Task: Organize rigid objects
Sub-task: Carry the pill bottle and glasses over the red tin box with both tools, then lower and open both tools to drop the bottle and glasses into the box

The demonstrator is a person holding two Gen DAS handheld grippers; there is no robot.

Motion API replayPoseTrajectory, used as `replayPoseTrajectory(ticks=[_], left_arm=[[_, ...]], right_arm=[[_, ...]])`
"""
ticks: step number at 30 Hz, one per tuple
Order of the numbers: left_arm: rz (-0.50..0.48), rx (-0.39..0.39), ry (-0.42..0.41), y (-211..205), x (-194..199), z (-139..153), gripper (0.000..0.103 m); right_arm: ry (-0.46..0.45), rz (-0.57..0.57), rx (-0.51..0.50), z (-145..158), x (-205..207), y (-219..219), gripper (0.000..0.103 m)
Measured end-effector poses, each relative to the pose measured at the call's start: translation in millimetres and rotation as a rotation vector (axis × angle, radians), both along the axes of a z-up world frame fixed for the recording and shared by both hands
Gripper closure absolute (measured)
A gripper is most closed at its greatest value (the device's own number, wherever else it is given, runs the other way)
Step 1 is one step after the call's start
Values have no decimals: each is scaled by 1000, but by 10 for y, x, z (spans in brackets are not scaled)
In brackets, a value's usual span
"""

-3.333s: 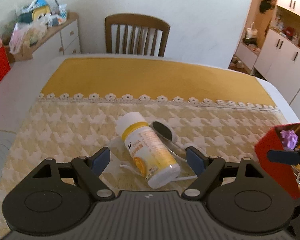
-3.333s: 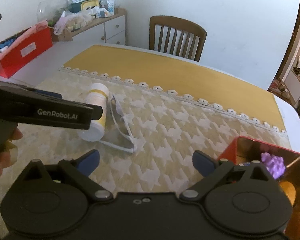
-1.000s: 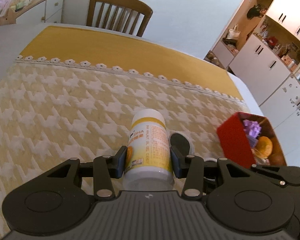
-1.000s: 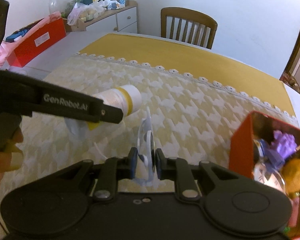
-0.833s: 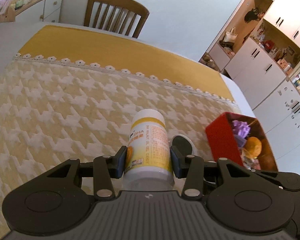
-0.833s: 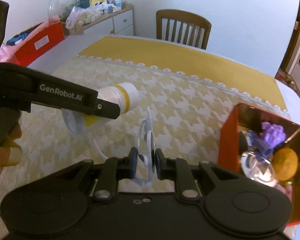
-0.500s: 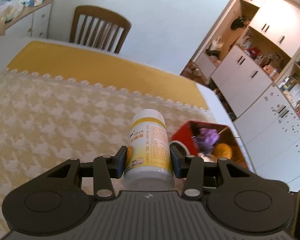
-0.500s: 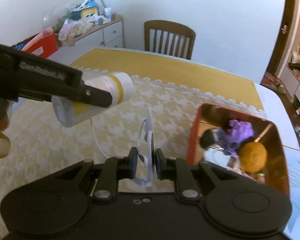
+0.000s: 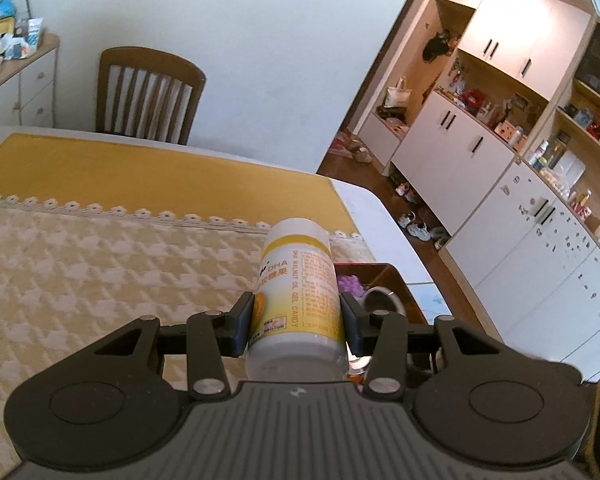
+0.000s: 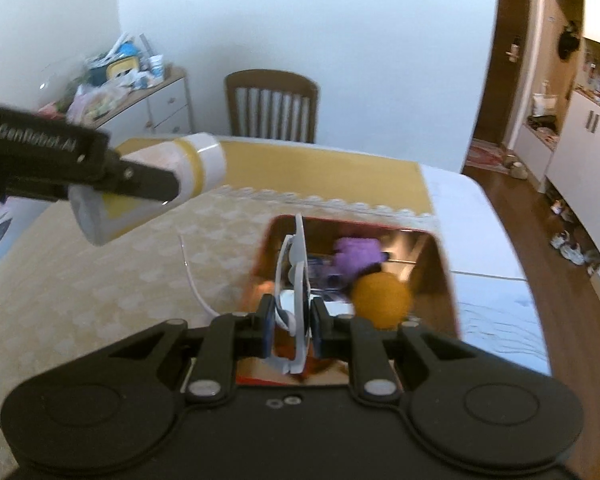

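Observation:
My left gripper (image 9: 296, 322) is shut on a white and yellow supplement bottle (image 9: 298, 294) and holds it in the air, above the table and left of the red box (image 9: 396, 280). In the right wrist view the bottle (image 10: 152, 196) shows at upper left, held by the left gripper (image 10: 140, 178). My right gripper (image 10: 291, 330) is shut on a pair of white glasses (image 10: 298, 280), held on edge over the near end of the open red box (image 10: 440, 256). One temple arm (image 10: 192, 280) hangs out to the left.
The box holds a purple toy (image 10: 358, 254), an orange ball (image 10: 382, 300) and several other small items. A yellow patterned tablecloth (image 9: 100, 272) covers the table. A wooden chair (image 9: 148, 96) stands at the far side. White cabinets (image 9: 480, 168) line the right wall.
Both grippers picked up their objects from the cloth, then swung right toward the red box. The glasses are now over the box; the bottle is raised beside it.

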State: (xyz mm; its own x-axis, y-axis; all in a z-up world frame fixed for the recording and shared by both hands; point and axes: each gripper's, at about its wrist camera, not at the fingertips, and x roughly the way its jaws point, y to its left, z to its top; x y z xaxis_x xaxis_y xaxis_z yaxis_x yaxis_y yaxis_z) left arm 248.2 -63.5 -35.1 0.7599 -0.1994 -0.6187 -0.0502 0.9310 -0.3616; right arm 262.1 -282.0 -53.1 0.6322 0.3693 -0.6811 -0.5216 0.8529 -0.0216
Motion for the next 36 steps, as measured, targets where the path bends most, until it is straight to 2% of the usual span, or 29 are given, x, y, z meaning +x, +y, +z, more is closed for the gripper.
replayPoseTrajectory(ticks=[6,13,26,36], left_arm=[[-22,22,5,-284,128,-37,59],[-53,72,16,-598,268,-165,59],[-49,204,74,-915,547,-583,59],[-43,223,125,-942,673,-783,59]], right_arm=[[-13,-76,5,25,138,-397,85],[-21,-108,-16,-44,243,-629,85],[8,-122,-86,-334,516,-674,85],[14,-74,-142,-467,543,-581,84]])
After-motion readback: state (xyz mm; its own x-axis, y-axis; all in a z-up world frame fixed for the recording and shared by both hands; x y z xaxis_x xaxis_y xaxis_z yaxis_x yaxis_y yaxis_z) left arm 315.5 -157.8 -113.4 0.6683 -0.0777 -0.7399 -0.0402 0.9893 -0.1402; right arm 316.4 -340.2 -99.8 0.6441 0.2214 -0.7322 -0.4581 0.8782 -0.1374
